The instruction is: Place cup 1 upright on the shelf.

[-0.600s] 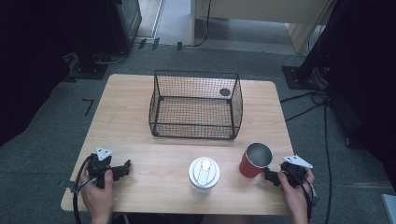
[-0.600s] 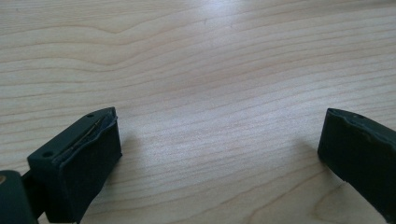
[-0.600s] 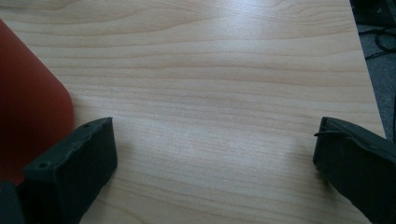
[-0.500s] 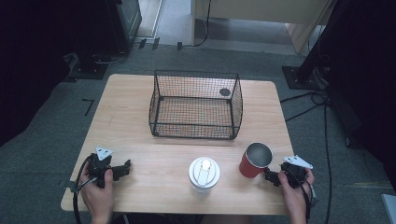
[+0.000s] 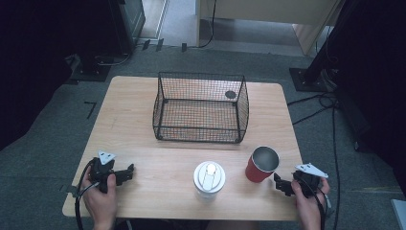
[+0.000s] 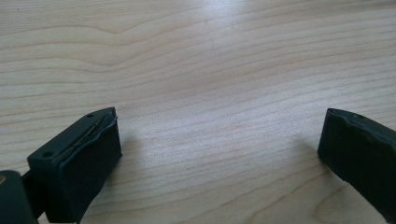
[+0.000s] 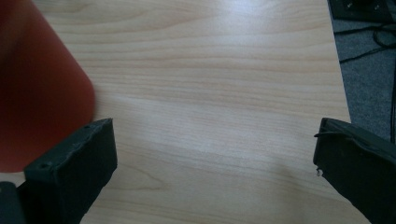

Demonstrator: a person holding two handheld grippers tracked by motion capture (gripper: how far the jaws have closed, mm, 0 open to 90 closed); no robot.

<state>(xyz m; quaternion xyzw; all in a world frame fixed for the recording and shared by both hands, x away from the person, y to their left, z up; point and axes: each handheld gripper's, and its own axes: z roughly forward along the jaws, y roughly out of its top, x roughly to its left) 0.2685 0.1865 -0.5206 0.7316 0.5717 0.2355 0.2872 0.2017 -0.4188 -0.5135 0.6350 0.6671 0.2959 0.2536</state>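
Observation:
A red cup (image 5: 261, 164) with a shiny metal inside stands upright near the table's front right. Just right of it a hand holds my right gripper (image 5: 282, 185) low over the wood; its jaws stand wide open with bare table between them (image 7: 215, 154), and the red cup (image 7: 37, 93) looms blurred at that view's left. A white cup with a lid (image 5: 208, 178) stands at the front middle. At the front left my left gripper (image 5: 125, 173) rests in a hand, open over bare wood (image 6: 219, 144).
A black wire basket (image 5: 201, 108) stands at the table's middle back, with a small dark round thing (image 5: 230, 94) at its far right corner. Cables (image 5: 330, 115) trail over the grey floor to the right. The wooden table (image 5: 129, 120) has free room on the left.

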